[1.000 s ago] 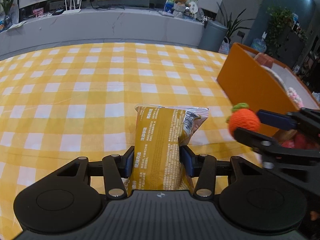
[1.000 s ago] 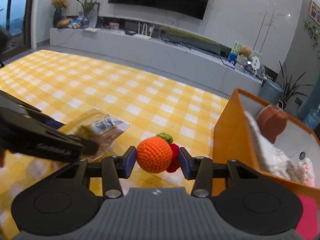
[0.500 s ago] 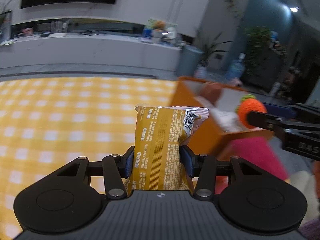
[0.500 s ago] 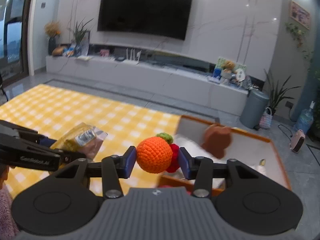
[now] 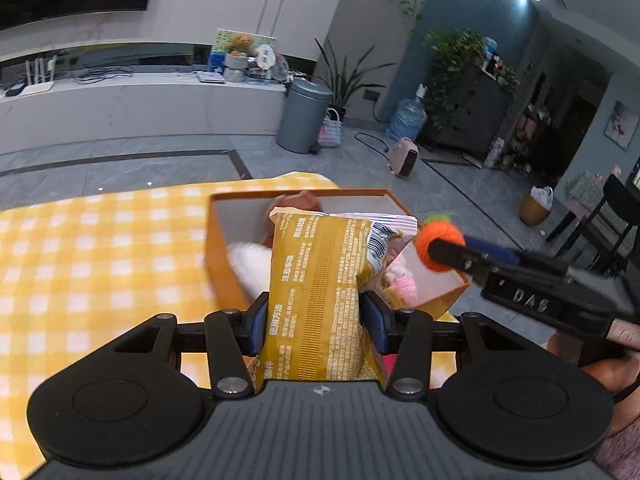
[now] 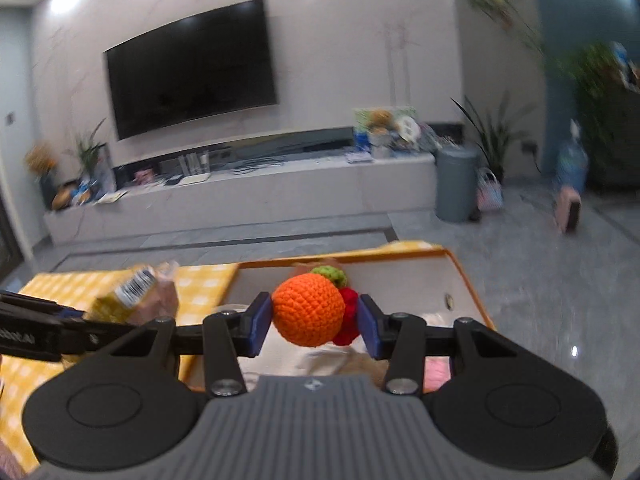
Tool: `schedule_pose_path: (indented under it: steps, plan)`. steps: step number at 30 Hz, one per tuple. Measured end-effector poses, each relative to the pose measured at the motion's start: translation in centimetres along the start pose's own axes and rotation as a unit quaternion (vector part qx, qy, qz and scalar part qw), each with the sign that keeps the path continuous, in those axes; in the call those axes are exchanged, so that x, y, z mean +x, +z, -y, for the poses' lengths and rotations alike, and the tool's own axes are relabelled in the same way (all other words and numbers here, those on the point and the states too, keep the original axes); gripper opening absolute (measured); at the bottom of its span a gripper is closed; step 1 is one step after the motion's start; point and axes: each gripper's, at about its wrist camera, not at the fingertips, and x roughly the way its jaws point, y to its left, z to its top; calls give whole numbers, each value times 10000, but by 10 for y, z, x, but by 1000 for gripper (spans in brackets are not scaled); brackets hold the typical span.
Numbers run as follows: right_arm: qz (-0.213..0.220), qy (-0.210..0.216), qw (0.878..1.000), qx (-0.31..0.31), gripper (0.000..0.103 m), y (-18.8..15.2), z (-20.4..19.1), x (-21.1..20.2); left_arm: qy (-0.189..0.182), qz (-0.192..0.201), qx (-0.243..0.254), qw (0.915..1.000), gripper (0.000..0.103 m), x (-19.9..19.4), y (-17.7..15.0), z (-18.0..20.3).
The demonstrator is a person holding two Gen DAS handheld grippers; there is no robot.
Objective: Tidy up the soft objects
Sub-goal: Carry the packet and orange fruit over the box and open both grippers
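Right now we hold a yellow snack packet upright in our left gripper, its blue pads pressed into the packet's sides, and a crocheted orange toy with a green leaf and a red piece behind it clamped in our right gripper. Both loads hang above the open orange box, which sits at the edge of the yellow checked cloth and already contains a white plush, a pink knitted piece and a brown item. We judge the main risk to be crowding: the two grippers are close together over one small opening, so they could knock each other. A release off to one side could send the round toy bouncing off the rim onto the floor. The packet could also crumple and slip if squeezed unevenly.
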Motion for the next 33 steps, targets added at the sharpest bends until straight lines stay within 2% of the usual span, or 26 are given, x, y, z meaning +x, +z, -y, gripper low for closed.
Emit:
schedule_pose_path:
  steps: [4, 8, 14, 17, 22, 25, 27, 29, 31, 33]
  plan:
    - [-212, -85, 9984, 511, 46, -7, 34, 30, 44, -217, -22, 9998, 55, 39, 15, 14]
    - [-339, -233, 9968, 678, 47, -16, 49, 50, 16, -426, -47, 9991, 55, 76, 24, 19]
    - [-483, -477, 9961, 561, 47, -28, 56, 64, 171, -633, -28, 9978, 55, 121, 22, 24]
    - [-547, -567, 9960, 431, 47, -31, 55, 72, 117, -675, 26, 9976, 55, 134, 17, 31]
    - [-623, -636, 9959, 176, 47, -40, 47, 74, 275, -740, 151, 9968, 55, 145, 11, 31]
    - [-648, -675, 9956, 7, 48, -41, 42, 76, 186, -727, 94, 9971, 55, 141, 9, 27]
    - [-657, -693, 9954, -98, 48, -43, 37, 75, 155, -710, 86, 9973, 65, 138, 10, 26]
    - [-660, -710, 9951, -206, 51, -46, 34, 73, 93, -610, 30, 9981, 83, 132, 12, 25]
    - [-640, -744, 9947, -292, 61, -46, 30, 69, -29, -483, -35, 9988, 90, 122, 12, 24]
    - [-542, -794, 9947, -354, 74, -42, 25, 65, -101, -396, -32, 9992, 90, 113, 14, 24]
